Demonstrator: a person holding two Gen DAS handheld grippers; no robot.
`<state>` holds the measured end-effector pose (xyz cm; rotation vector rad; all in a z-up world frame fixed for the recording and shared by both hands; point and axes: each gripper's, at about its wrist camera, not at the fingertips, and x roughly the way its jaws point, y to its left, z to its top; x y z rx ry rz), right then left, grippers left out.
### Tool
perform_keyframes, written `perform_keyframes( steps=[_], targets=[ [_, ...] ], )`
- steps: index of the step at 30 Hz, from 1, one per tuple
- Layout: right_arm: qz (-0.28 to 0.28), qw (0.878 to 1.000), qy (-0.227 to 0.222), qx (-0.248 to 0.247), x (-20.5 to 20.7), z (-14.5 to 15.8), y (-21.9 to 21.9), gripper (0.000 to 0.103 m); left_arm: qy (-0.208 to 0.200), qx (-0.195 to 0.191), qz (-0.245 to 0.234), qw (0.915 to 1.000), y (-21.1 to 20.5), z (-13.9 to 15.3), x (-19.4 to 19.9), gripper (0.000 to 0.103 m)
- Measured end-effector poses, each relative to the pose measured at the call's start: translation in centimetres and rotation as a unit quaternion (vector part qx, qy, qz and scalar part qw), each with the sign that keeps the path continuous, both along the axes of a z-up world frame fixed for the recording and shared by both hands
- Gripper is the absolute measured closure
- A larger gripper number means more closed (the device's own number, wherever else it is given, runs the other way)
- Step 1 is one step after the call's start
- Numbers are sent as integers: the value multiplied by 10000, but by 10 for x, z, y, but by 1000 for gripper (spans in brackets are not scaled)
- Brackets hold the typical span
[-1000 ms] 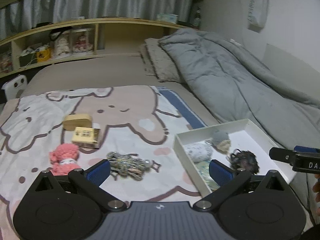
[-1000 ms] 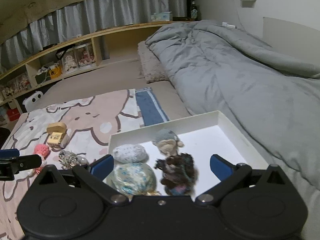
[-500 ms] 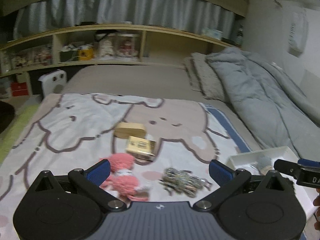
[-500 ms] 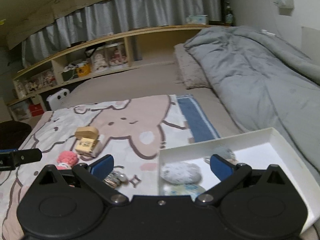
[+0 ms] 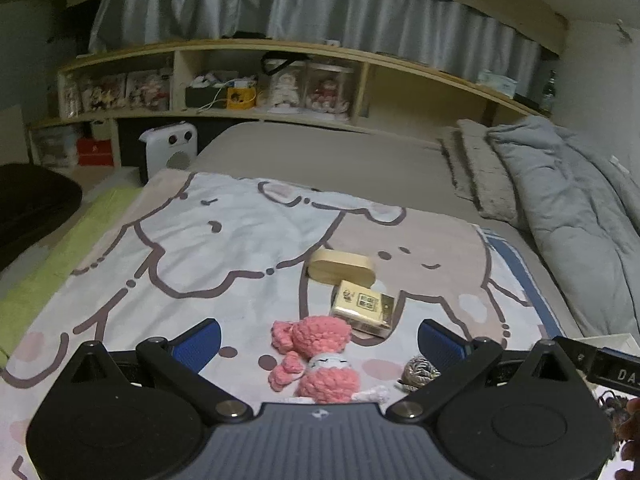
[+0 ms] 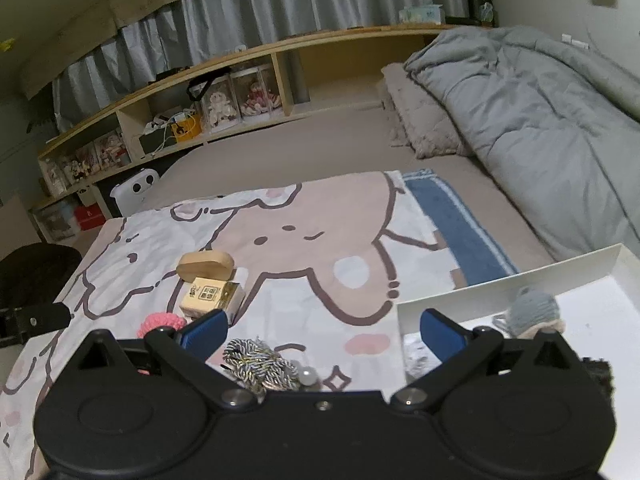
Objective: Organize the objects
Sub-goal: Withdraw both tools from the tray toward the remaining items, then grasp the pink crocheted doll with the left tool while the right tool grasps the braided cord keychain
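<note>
Grippers over a cartoon-print blanket spread on a bed, which serves as the sorting surface. Left gripper hangs with its blue-padded fingers spread wide on either side of a pink crocheted yarn doll, holding nothing; this framing suggests the doll is the next pick. Right gripper is likewise spread and empty, poised above a grey-and-white braided cord bundle. Beyond the doll lie a small cream printed cardboard box and, touching its far side, a rounded pale wooden case. To the doll's right stands a shallow white tray, apparently the collecting place, since a grey knitted ball already rests inside. Other tray contents are largely hidden behind the right gripper's body, and a dark fuzzy item at its edge is cut off and unidentifiable.
</note>
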<state>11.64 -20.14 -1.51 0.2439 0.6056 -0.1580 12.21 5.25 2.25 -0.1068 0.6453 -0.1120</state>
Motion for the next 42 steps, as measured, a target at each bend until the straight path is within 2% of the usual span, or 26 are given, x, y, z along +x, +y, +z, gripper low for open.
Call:
perform_keyframes(
  steps=[5,9,12,14,15,17,23,28,31,39,42],
  targets=[
    [135,9994,-313,86,10,-11,3,0,60,26,107,9999,3,-9,10,0],
    [421,9989,-212,82,22,-23,5,0,187,74,164,9997,2,-19,20,0],
    [714,9974,-88,12,28,-35,8,0,334,-65,68,9994,3,-29,27,0],
    [1035,9946,72,-102,34,-44,14,0,437,-205,140,9987,3,-35,33,4],
    [1163,9928,177,-206,37,-49,18,1,517,-275,163,9982,4,-39,37,9],
    [1401,9888,244,-448,40,-55,25,11,645,-431,92,9969,4,-45,44,16],
    [1904,9766,271,-958,50,-64,38,24,954,-777,54,9924,3,-64,64,29],
    [2264,9651,409,-1250,57,-72,43,35,1248,-1195,172,9848,10,-74,83,46],
    [2328,9634,525,-1225,61,-78,41,40,1335,-1238,211,9831,10,-81,91,47],
    [2520,9589,546,-1183,60,-91,45,43,1718,-1150,139,9783,-3,-107,98,47],
    [2550,9570,533,-1280,57,-95,51,46,1750,-1078,236,9784,-5,-113,96,53]
  ],
)
